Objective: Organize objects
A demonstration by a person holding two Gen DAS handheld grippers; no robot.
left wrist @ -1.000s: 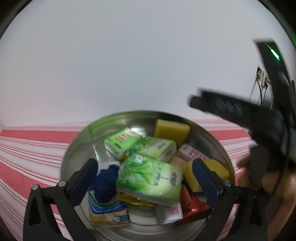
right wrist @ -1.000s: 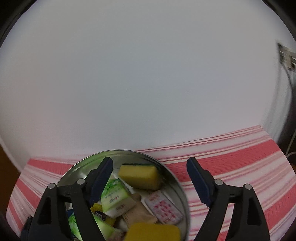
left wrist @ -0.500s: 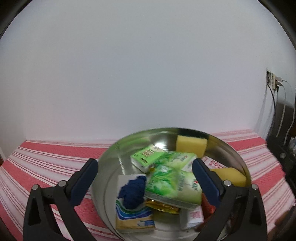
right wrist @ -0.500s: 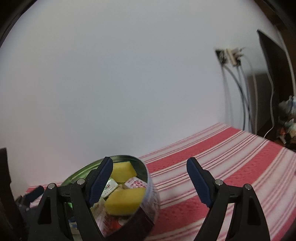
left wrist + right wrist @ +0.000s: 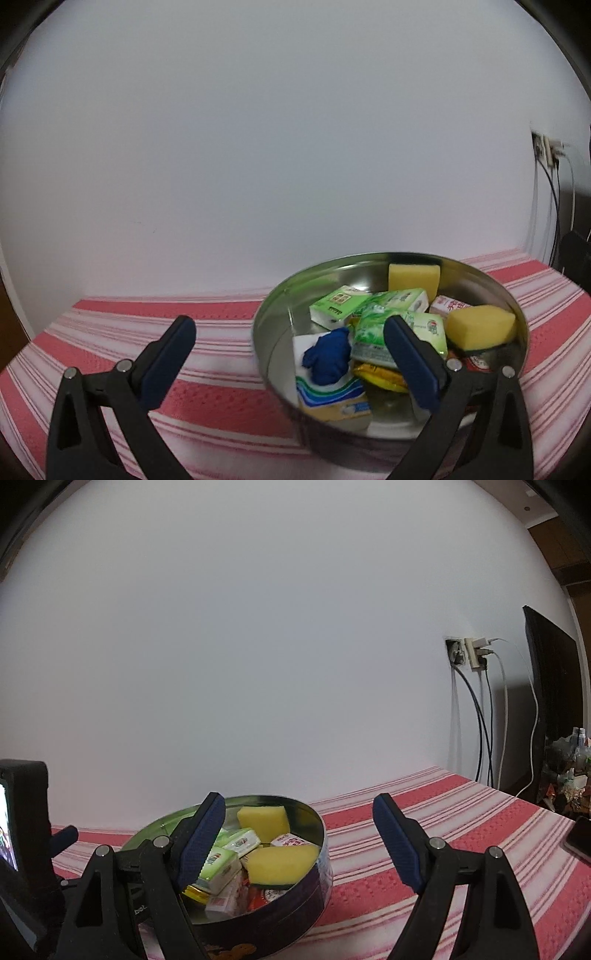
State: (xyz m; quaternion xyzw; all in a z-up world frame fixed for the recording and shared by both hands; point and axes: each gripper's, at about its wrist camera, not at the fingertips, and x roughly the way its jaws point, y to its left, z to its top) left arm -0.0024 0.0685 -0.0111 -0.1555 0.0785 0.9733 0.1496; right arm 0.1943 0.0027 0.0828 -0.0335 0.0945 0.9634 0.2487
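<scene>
Rightward of the left hand-held gripper [image 5: 288, 350], leftward of the right hand-held gripper [image 5: 299, 834]: round tin [image 5: 480, 273] of packets.
Both spread wide, empty; left nearer, blue cloth bundle [image 5: 328, 356] just inside its right finger, on the striped desk [image 5: 221, 317].

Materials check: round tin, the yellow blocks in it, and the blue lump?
Round tin: metal, likely tinplate; shiny mirror-like inner wall, printed dark outside in the right wrist view.
Yellow blocks: foam sponge; matte, porous look, dark scouring layer under one.
Blue lump: probably cloth or yarn; soft, crumpled folds.
</scene>
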